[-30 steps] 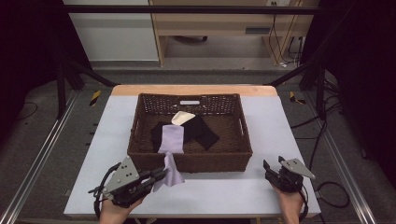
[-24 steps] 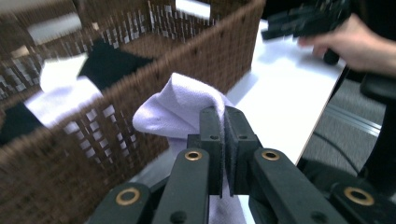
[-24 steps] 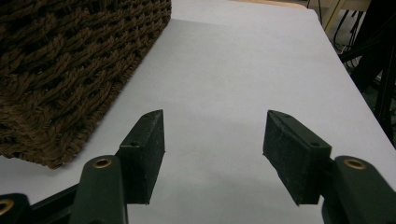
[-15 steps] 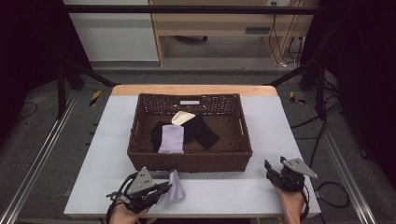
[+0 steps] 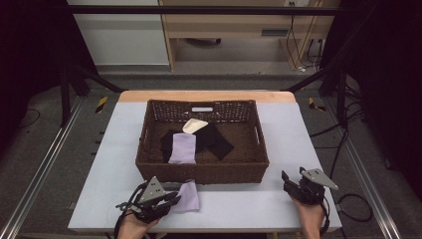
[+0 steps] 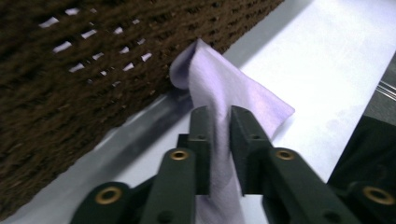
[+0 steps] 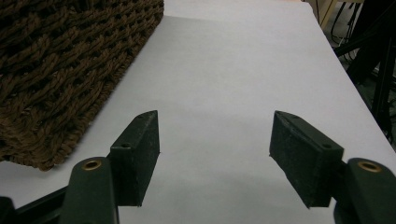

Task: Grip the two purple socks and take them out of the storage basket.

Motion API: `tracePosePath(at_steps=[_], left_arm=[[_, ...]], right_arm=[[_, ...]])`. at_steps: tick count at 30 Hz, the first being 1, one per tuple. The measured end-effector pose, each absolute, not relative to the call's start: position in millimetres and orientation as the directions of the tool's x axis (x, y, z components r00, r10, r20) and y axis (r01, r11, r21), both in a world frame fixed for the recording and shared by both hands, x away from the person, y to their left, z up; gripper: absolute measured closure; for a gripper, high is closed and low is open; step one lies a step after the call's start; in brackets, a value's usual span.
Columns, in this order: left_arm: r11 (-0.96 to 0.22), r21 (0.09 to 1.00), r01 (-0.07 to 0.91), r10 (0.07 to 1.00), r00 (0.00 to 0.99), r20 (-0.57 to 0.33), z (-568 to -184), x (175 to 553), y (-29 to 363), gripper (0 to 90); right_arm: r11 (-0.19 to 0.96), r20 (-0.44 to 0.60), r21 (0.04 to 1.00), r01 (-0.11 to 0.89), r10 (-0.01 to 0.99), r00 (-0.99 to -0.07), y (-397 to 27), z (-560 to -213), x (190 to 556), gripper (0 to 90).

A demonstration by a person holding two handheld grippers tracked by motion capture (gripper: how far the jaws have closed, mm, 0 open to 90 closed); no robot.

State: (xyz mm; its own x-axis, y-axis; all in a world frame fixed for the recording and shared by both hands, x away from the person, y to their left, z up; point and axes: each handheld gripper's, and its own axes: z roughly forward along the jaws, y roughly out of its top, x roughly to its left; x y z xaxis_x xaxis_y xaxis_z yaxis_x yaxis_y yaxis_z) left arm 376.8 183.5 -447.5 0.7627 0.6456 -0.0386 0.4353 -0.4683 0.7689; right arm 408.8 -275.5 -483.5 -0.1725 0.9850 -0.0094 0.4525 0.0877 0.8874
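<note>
1. Now the step in hand looks like setting the small lilac cloth square [image 5: 188, 195] down on the pale table top [image 5: 249, 204], just in front of the brown woven wicker basket [image 5: 149, 164]; it goes best if the cloth lies flat before the tool is drawn back.
2. To do it well, I judge the left gripper [image 5: 169, 198] should keep low, spread wider, and back away along the table without dragging a corner.
3. That left gripper has just been opening: its jaws stand a little apart, with the lilac cloth [image 6: 219, 107] running up between them and folding over ahead of the tips, beside the basket wall [image 6: 70, 70]. The pads look to have let go, though a light brush cannot be ruled out.
4. Well apart, the right gripper [image 7: 214, 140] rests with jaws wide, holding nothing, bare table between them.
</note>
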Motion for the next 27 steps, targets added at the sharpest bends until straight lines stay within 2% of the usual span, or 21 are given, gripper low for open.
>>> tracePosePath(at_steps=[4, 9, 21, 27], left_arm=[[-0.453, 0.787, 0.419, 0.655, 0.755, -0.025, -441, 374, 184, 66.3], [-0.414, 0.822, 0.392, 0.674, 0.739, -0.012, -428, 370, 187, 59.2], [-0.339, 0.877, 0.342, 0.712, 0.702, 0.001, -394, 376, 202, 55.3], [-0.319, 0.897, 0.306, 0.727, 0.686, 0.024, -369, 395, 202, 55.0]], right_arm=[[0.087, -0.009, 0.886, 0.455, 0.985, -0.171, -276, -484, 409, 34.8], [0.093, -0.013, 0.885, 0.456, 0.984, -0.175, -275, -484, 409, 35.5], [0.102, -0.022, 0.881, 0.462, 0.984, -0.175, -273, -484, 409, 35.3], [0.104, -0.025, 0.881, 0.461, 0.984, -0.174, -273, -484, 410, 35.6]])
